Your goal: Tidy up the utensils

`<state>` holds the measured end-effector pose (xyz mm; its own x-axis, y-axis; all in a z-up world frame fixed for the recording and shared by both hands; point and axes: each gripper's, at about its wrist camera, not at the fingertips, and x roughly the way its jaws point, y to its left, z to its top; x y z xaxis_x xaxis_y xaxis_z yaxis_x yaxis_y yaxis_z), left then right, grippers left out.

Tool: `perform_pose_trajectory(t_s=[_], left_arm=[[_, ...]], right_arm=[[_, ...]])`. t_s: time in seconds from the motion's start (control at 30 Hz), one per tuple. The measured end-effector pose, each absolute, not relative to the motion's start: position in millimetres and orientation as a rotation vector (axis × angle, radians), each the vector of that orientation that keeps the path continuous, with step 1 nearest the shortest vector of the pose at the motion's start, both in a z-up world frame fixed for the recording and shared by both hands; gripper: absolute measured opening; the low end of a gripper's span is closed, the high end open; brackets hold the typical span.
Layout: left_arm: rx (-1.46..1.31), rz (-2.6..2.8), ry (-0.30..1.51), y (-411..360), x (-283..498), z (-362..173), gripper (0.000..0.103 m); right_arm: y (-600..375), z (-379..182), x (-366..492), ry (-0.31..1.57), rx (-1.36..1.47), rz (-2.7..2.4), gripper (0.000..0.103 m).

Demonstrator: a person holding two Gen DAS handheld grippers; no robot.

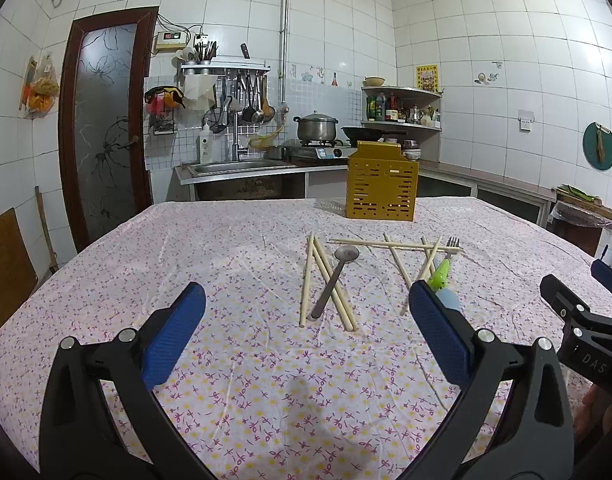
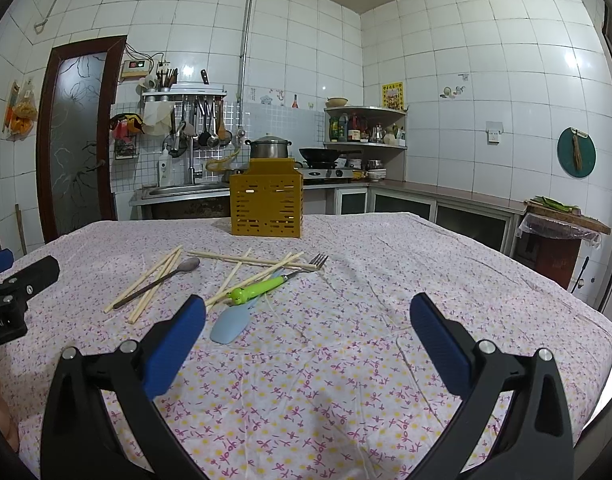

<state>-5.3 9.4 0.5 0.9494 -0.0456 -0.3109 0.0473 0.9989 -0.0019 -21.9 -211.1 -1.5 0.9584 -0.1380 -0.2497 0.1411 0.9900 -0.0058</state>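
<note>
Both grippers hover above the flowered tablecloth [image 1: 233,360], the left gripper [image 1: 306,320] and the right gripper [image 2: 306,328] each with blue fingers spread wide and gripping nothing. Scattered chopsticks [image 1: 326,280], a metal spoon [image 1: 338,272], a green-handled fork [image 2: 273,282] and a pale blue spatula [image 2: 229,326] lie mid-table. Farther back stands a yellow slotted holder [image 1: 382,188].

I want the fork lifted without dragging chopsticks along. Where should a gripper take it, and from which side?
Probably the green handle, near its thick end. The fork lies flat with its tines among crossed chopsticks, the handle pointing back toward the open right gripper. Come from above, fingers straddling the handle's width.
</note>
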Motion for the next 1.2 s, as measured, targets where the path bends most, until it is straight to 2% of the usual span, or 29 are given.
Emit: perform_pose_trajectory(t_s=[1.2], left_arm=[[-0.006, -0.065, 0.346, 10.3, 3.9, -3.5, 0.098]], right_arm=[[-214.5, -0.4, -21.3, 0.251, 0.019, -0.154, 0.099]])
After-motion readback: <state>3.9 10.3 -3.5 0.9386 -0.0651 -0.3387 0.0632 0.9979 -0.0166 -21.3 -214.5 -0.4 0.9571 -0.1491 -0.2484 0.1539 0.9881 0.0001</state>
